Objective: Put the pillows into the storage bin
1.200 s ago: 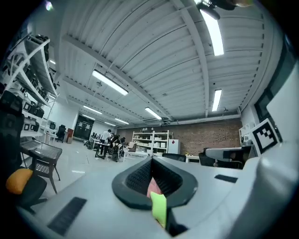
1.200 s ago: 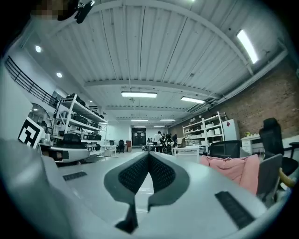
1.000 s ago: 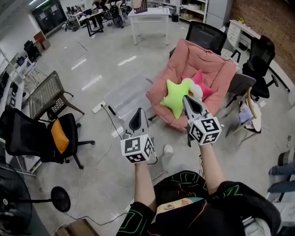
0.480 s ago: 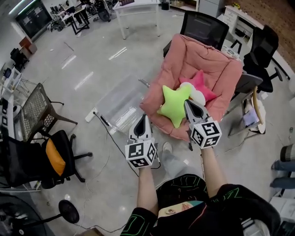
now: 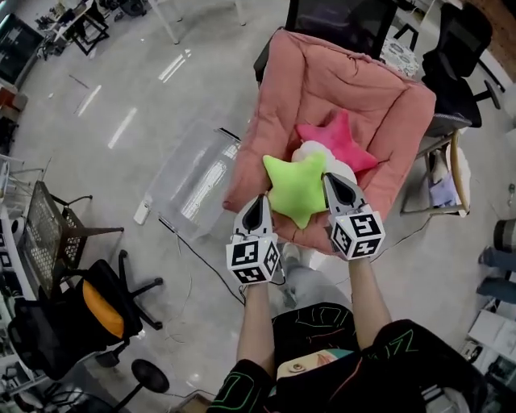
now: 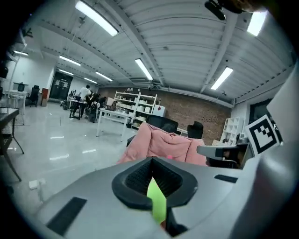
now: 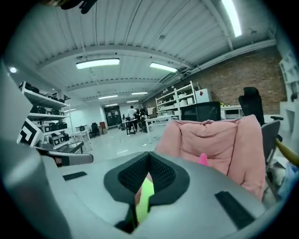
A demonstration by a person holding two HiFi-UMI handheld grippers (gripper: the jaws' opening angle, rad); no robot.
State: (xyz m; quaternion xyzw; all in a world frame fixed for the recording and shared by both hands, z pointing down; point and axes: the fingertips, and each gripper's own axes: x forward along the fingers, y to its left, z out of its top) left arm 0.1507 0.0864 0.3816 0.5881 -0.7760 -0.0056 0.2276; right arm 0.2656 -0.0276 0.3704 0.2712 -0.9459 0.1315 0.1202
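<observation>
A lime-green star pillow [image 5: 297, 185] lies at the front of a pink padded chair [image 5: 363, 89]. Behind it rest a pink star pillow [image 5: 339, 143] and a white pillow [image 5: 310, 151]. The clear plastic storage bin [image 5: 193, 181] stands on the floor just left of the chair. My left gripper [image 5: 258, 198] is shut and empty, its tip just short of the green star's lower left arm. Shut and empty too, my right gripper [image 5: 329, 177] hovers by the star's right arm. In both gripper views a strip of green pillow [image 6: 157, 205] [image 7: 145, 198] shows beyond the shut jaws.
Black office chairs stand behind the pink chair [image 5: 339, 16] and to its right [image 5: 459, 48]. A wooden-framed seat [image 5: 443, 181] stands at the right. A black chair with an orange cushion [image 5: 97, 310] and a wire chair [image 5: 44, 234] are at the left. A cable [image 5: 201, 258] runs across the floor.
Both grippers have travelled forward and down toward the pink chair, which now fills more of the head view. Their tips now reach the green star; both stay shut.
</observation>
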